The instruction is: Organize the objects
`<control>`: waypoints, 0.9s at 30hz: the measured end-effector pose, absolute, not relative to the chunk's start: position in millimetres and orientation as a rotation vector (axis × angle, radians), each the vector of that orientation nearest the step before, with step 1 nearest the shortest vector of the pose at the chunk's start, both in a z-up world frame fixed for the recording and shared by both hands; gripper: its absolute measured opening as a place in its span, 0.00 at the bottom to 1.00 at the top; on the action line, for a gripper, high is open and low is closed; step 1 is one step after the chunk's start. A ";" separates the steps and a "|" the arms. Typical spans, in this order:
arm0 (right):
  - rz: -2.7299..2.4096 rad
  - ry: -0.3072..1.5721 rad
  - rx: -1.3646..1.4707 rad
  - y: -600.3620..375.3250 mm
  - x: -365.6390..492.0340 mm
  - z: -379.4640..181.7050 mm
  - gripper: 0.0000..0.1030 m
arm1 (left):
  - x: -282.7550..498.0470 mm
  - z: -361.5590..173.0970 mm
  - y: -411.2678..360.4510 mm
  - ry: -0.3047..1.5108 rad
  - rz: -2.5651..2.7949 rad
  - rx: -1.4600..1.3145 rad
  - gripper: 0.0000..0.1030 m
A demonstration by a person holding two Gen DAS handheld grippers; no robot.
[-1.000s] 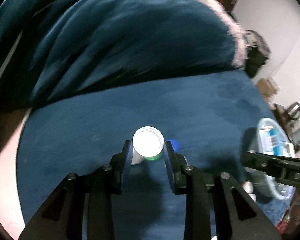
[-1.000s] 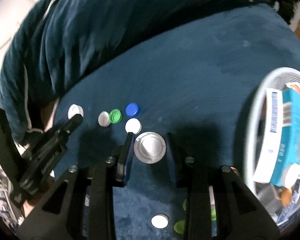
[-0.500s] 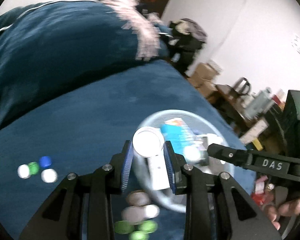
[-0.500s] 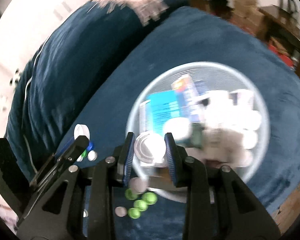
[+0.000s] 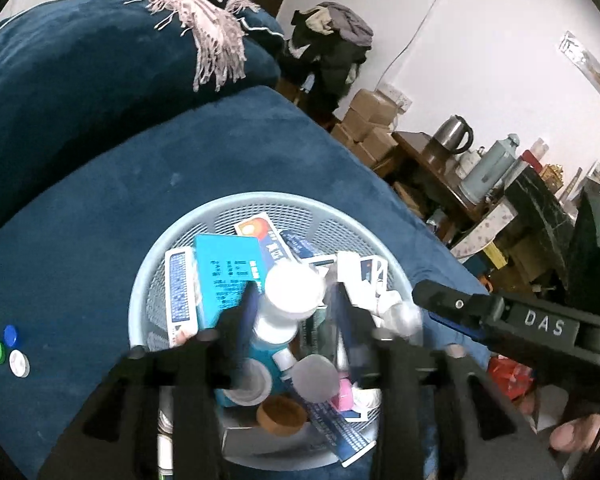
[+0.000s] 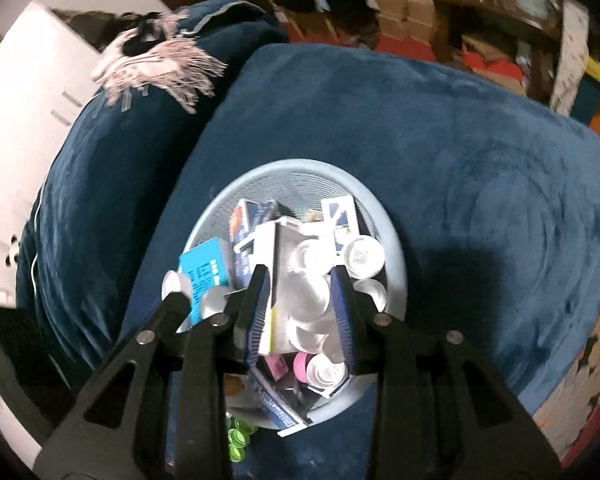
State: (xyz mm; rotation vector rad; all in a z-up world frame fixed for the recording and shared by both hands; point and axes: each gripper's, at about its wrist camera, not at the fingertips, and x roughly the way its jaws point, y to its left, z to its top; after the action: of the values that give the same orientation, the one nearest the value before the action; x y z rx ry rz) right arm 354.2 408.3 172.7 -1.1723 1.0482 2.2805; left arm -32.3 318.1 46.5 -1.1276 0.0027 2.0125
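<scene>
Both grippers hang over a round light-blue mesh basket heaped with medicine boxes and small bottles. My left gripper has its jaws opening. A blurred white bottle sits between them with a gap on its right side. My right gripper also has its jaws opening, and a smeared white bottle is loose between them above the pile. In the left wrist view the right gripper reaches in from the right edge, over the basket's right rim.
The basket stands on a dark blue plush cushion. Loose caps lie to its left, green caps near its front. A pink fringed scarf drapes the backrest. A cluttered table with a kettle stands beyond.
Both grippers swung from the loose caps on the cushion to above the basket, each carrying a white bottle. Their jaws have since widened and the bottles look loose.
</scene>
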 end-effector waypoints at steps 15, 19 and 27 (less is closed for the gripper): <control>2.298 0.919 -1.178 386.8 355.0 186.2 0.92 | -47.6 55.7 247.2 -0.022 2.206 -1.146 0.99; 2.344 0.774 -1.203 361.3 341.8 193.4 0.93 | -45.1 55.9 230.4 -0.007 2.235 -1.148 0.99; 2.475 0.500 -1.265 300.8 313.5 201.5 0.93 | -39.3 63.9 186.3 0.000 2.348 -1.107 0.99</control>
State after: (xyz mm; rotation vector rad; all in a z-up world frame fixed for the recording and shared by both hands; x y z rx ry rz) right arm 313.5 300.8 201.5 -1.2653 0.5000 2.4747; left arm -39.3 186.3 63.9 -1.1068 -0.0002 2.3482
